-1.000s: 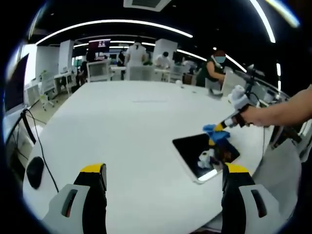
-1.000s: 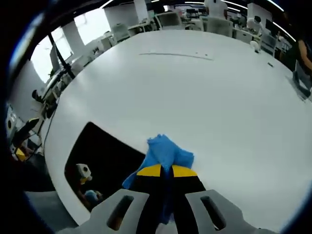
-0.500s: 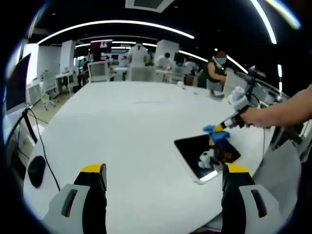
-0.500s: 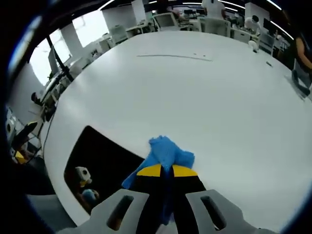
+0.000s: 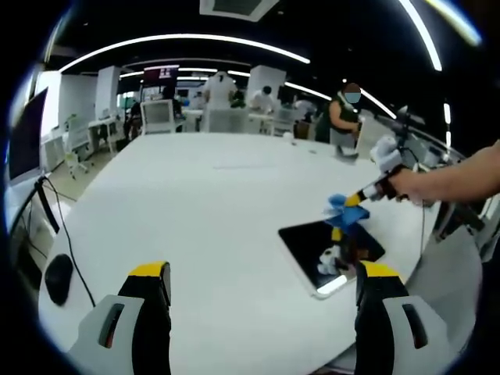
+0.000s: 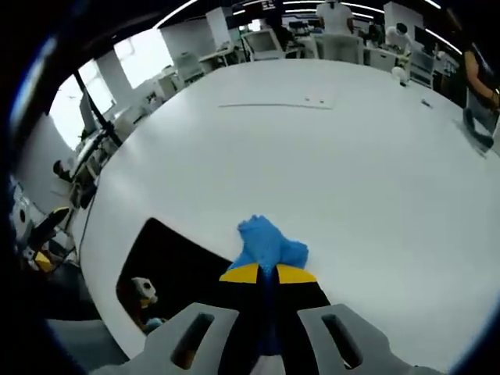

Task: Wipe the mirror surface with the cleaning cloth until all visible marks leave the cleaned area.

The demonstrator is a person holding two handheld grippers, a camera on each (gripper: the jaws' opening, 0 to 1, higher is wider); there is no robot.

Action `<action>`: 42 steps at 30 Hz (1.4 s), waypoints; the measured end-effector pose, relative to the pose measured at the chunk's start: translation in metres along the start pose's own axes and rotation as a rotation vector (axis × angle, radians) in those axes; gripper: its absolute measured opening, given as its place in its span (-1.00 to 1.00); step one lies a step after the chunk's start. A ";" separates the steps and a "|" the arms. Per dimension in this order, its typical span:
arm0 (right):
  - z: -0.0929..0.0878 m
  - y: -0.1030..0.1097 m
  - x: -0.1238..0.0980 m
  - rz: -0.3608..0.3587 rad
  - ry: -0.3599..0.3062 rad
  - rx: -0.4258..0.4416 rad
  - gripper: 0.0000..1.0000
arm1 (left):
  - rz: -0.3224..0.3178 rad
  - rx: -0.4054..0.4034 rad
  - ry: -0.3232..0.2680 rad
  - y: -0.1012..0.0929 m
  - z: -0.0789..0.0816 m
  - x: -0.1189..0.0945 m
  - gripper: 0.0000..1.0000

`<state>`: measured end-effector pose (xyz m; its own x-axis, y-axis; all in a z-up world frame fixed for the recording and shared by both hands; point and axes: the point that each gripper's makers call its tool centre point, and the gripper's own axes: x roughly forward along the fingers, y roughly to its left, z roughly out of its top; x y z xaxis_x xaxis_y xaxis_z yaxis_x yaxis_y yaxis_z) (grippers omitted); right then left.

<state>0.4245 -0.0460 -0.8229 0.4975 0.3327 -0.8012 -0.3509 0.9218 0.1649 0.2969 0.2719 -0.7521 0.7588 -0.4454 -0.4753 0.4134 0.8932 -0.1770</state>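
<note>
A dark rectangular mirror (image 5: 328,253) lies flat on the white table (image 5: 203,211) at the right; in the right gripper view the mirror (image 6: 176,262) is at the lower left. My right gripper (image 6: 264,273) is shut on a blue cleaning cloth (image 6: 267,244), held just off the mirror's far edge. From the left gripper view the right gripper (image 5: 355,198) comes in from the right in a person's hand, with the blue cloth (image 5: 341,212) hanging under it above the mirror's far corner. My left gripper (image 5: 262,273) stands open over the table's near edge, holding nothing.
A black mouse (image 5: 57,276) and a cable (image 5: 55,219) lie at the table's left edge. Several people (image 5: 344,109) and desks stand behind the table's far side. A small white object (image 6: 400,74) sits far across the table.
The right gripper has lifted the blue cloth slightly up and away from the mirror's surface toward its far edge. The left gripper has stayed still.
</note>
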 end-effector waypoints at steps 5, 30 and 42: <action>0.003 -0.002 -0.003 -0.004 -0.009 -0.004 -0.99 | -0.008 0.006 0.005 -0.003 -0.002 0.001 0.99; -0.016 -0.059 -0.036 -0.074 0.011 -0.008 -0.98 | -0.030 0.017 0.004 -0.010 0.004 0.009 0.99; -0.032 -0.089 -0.051 -0.096 0.035 0.019 -0.98 | -0.035 0.014 0.008 -0.011 0.002 0.012 0.99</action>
<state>0.4046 -0.1518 -0.8150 0.4997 0.2359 -0.8335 -0.2876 0.9528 0.0972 0.3021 0.2566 -0.7543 0.7398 -0.4757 -0.4758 0.4464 0.8762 -0.1820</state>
